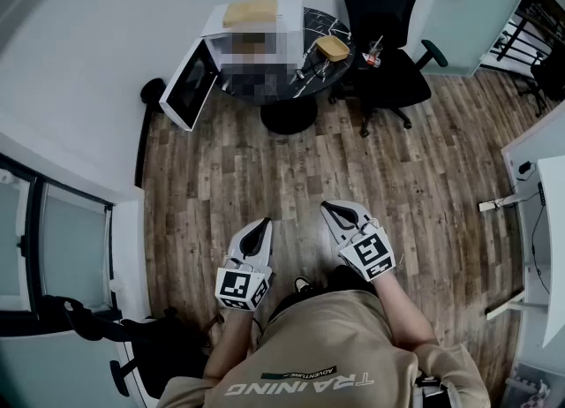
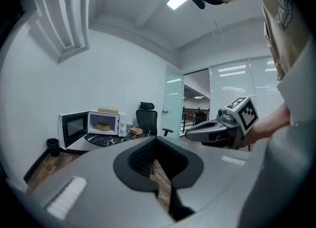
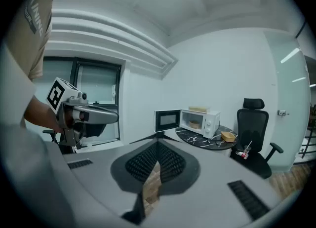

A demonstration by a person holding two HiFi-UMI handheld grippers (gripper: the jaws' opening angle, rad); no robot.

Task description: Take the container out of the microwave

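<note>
Both grippers sit close against your body, over the wood floor (image 1: 415, 177). The left gripper (image 1: 263, 223) has its fingers together, only a thin slit between them and nothing in it. The right gripper (image 1: 327, 207) is the same: fingers drawn together, empty.

The container (image 2: 103, 126) is inside the microwave (image 2: 119, 123), on the floor of the cavity. It is a shallow tan dish, wider than tall, and its long side seems to run across the opening. The microwave stands on the round dark table (image 1: 311, 22), well apart from you, straight ahead and a little to your left.

The door (image 1: 190, 84) is swung open on the left side. Your left gripper is marginally nearer, but the door stands on its side of the opening. The right gripper probably has the freer line in.

A second tan dish (image 1: 333, 47) sits on the table, outside the microwave; don't confuse it with the target. An office chair (image 1: 381, 9) is just right of the table.

Writing: "TRAINING" on your shirt (image 1: 335, 344); the smaller line above it is too small to read. No legible brand on the microwave.
</note>
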